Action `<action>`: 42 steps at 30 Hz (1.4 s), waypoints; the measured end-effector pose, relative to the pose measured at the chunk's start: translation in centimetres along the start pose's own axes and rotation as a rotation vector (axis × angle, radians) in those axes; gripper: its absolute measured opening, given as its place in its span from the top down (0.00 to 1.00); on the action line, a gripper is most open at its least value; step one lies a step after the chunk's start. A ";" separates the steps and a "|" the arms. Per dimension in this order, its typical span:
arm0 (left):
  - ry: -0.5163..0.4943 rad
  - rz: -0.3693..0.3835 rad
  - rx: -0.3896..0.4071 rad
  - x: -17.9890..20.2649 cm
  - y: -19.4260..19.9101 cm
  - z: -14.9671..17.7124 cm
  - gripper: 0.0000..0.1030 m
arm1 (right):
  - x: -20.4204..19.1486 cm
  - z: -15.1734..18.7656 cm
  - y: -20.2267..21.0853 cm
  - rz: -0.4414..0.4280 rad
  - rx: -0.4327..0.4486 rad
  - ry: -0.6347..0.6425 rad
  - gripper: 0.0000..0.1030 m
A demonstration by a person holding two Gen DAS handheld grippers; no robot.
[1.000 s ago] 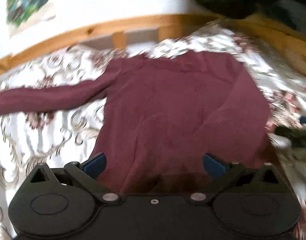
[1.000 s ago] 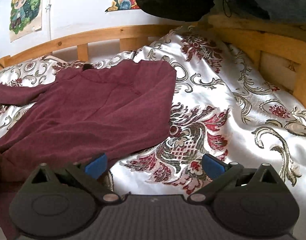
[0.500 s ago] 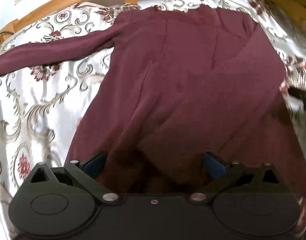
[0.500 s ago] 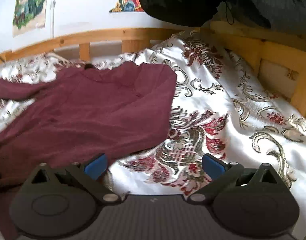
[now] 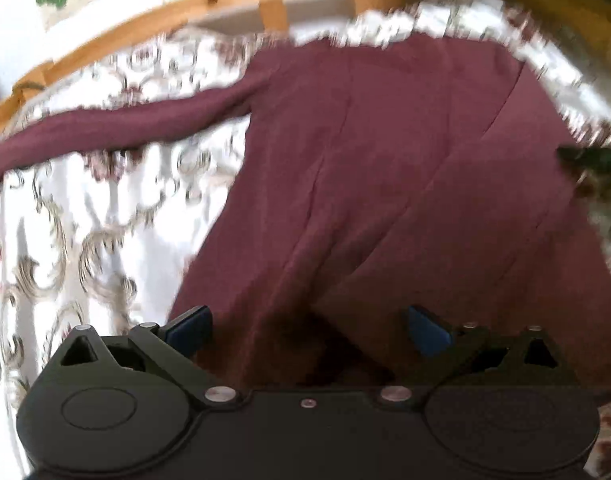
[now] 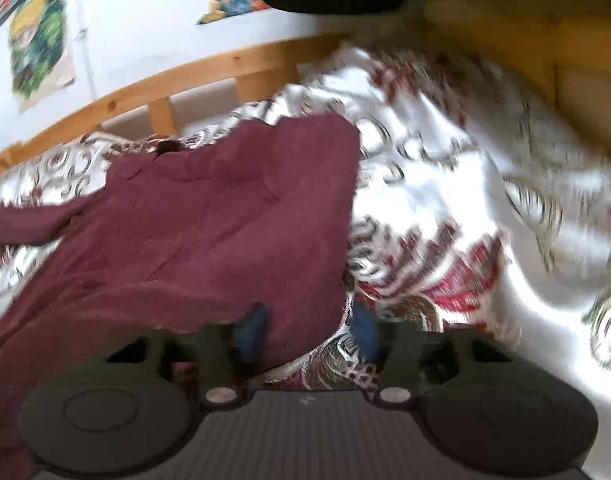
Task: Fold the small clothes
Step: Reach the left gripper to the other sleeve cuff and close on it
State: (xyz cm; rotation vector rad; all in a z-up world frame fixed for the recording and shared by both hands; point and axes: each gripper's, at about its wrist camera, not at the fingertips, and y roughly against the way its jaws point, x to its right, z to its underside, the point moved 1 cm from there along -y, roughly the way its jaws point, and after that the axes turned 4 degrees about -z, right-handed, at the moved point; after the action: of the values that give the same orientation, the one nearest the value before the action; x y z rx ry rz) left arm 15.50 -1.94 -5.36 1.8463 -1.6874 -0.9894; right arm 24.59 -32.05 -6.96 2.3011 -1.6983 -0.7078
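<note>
- Progress: the maroon long-sleeved top (image 5: 385, 184) lies spread flat on the bed cover (image 5: 65, 240). One sleeve (image 5: 105, 136) extends out ahead and to the left of the left gripper. The opposite side looks already turned in over the body, judging by the straight edge and diagonal creases. The outstretched sleeve and the hem-to-collar fold appear to be outstanding; the task reads as early to mid stage.
- Left gripper (image 5: 307, 330): fingers spread wide. The hem region of the top lies directly between and ahead of them. No cloth is pinched.
- Right gripper (image 6: 309, 334): fingers partly drawn in, with a gap between them. The near corner of the top (image 6: 305, 320) sits in that gap, against the left finger. Motion blur prevents confirming whether the cloth is clamped.
- Garment position, right view: the body lies ahead and to the left of the right gripper; bare bed cover lies ahead and to the right.
- Surroundings: wooden bed rail (image 6: 185, 88) beyond the collar.
</note>
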 end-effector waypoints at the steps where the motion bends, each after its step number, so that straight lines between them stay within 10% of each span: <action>1: 0.005 -0.001 -0.018 0.1 -0.4 0.2 0.01 | 0.1 0.0 0.2 -0.011 0.007 -0.001 0.91; 12: 0.028 0.079 -0.030 0.2 0.7 0.5 0.01 | 0.6 -0.3 0.8 0.068 0.024 0.006 0.85; 17: 0.140 0.101 0.068 -4.0 3.1 -0.1 0.01 | -0.3 -0.2 1.8 0.047 0.052 0.016 0.40; 23: 0.301 -0.133 0.109 -13.4 2.3 -3.4 0.01 | -2.1 0.0 3.0 0.030 0.134 0.043 0.00; 30: 0.477 -0.299 0.138 -24.8 -2.8 -8.0 0.02 | -3.4 0.3 2.4 -0.024 0.106 0.041 0.00; 35: 0.715 -0.271 0.218 -30.7 -4.5 -10.9 0.03 | -3.5 1.1 1.8 -0.023 0.079 0.042 0.00; 38: 0.776 -0.361 0.179 -31.7 -6.0 -12.4 0.19 | -3.3 1.5 1.3 -0.014 0.044 0.032 0.00; 42: 0.820 -0.444 0.145 -32.4 -7.3 -13.6 0.73 | -3.1 1.9 0.9 -0.019 0.028 0.024 0.00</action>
State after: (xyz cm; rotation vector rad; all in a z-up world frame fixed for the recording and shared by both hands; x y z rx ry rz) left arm 30.76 29.03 4.67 2.3255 -0.8898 -0.1582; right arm 22.16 -29.20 -7.44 2.3381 -1.6884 -0.6610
